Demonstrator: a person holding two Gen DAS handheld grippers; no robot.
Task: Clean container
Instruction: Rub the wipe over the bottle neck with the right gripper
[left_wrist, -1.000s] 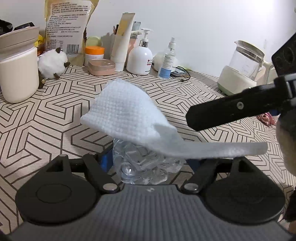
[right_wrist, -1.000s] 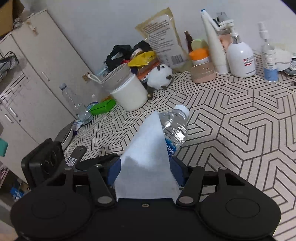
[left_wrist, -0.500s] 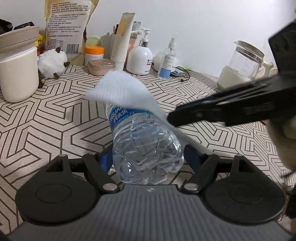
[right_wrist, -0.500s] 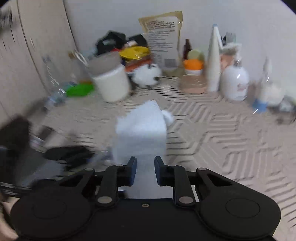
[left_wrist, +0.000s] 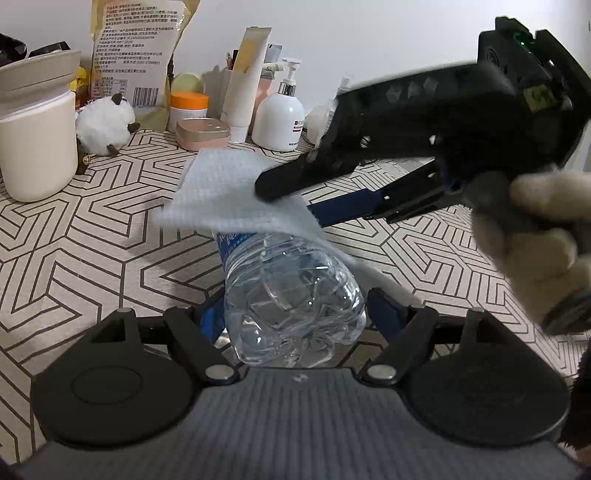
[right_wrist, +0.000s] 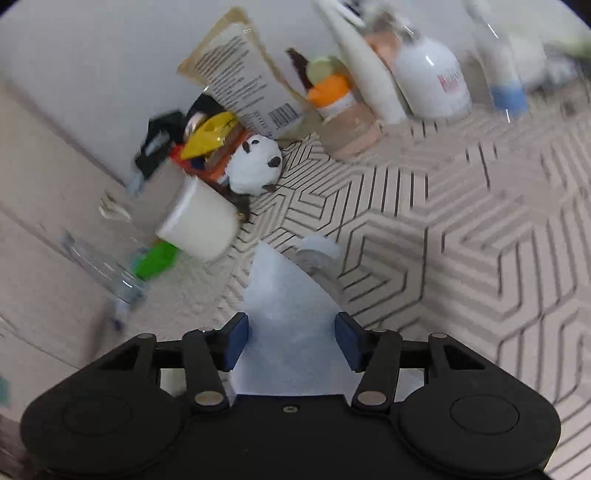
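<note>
Left wrist view: left gripper (left_wrist: 295, 314) clamps the clear bottle (left_wrist: 291, 291) by its base above the table (left_wrist: 92, 236); keep it steady.
Right wrist view: right gripper (right_wrist: 291, 336), jaws just reopened, spread around the white wipe (right_wrist: 288, 325) draped over the bottle; re-pinch before wiping.
</note>
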